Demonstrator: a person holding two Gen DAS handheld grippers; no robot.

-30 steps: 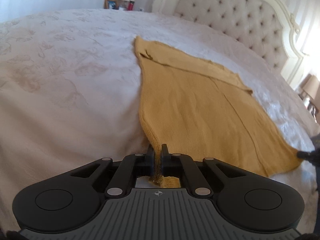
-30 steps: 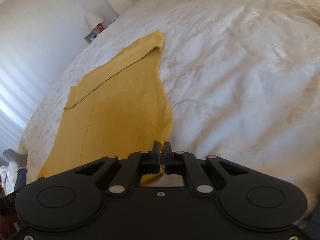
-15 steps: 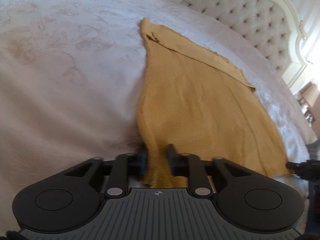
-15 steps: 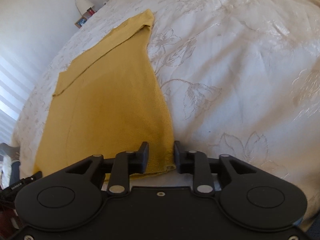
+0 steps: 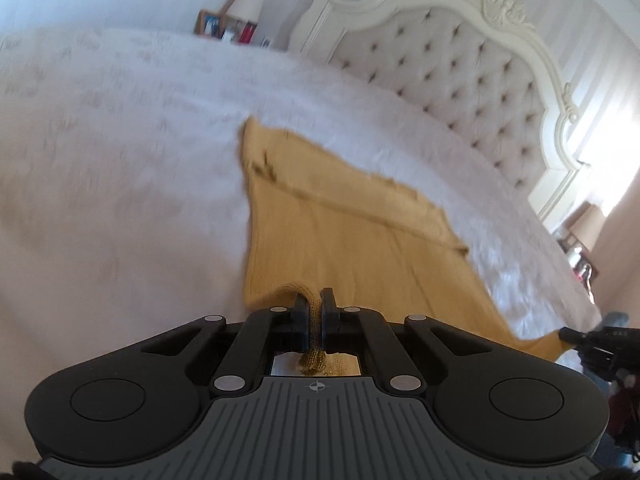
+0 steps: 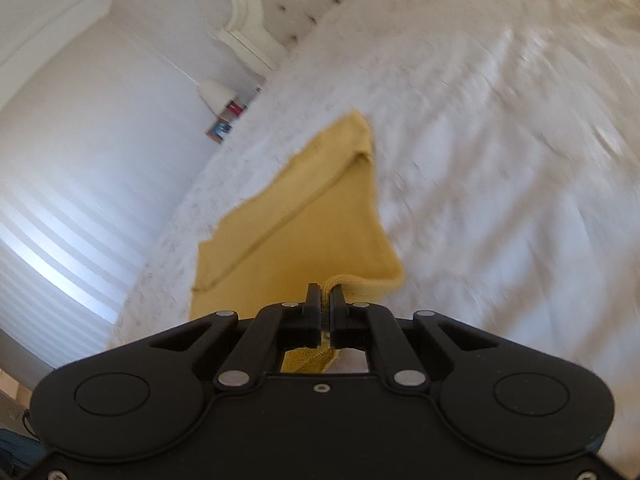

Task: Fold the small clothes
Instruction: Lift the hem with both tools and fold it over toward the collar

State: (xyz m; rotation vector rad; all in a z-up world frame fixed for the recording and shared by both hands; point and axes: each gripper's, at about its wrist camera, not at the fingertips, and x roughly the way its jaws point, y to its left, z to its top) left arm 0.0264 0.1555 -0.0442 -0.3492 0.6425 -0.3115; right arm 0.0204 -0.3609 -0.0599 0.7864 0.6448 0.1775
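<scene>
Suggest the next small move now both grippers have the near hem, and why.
Probably lift both corners together and carry them forward toward the far edge by the headboard. The left gripper and right gripper, jaws having just closed, each pinch a near corner of the yellow garment, raised slightly; the rest lies flat on the bedspread, so a half-fold looks ready.

One yellow garment (image 5: 352, 256), one bed (image 5: 120, 152), two lamps (image 5: 249, 0), two hand-held grippers (image 5: 314, 300).

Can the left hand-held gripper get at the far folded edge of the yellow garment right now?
Probably not: the left hand-held gripper is shut on the yellow garment's near hem.
</scene>
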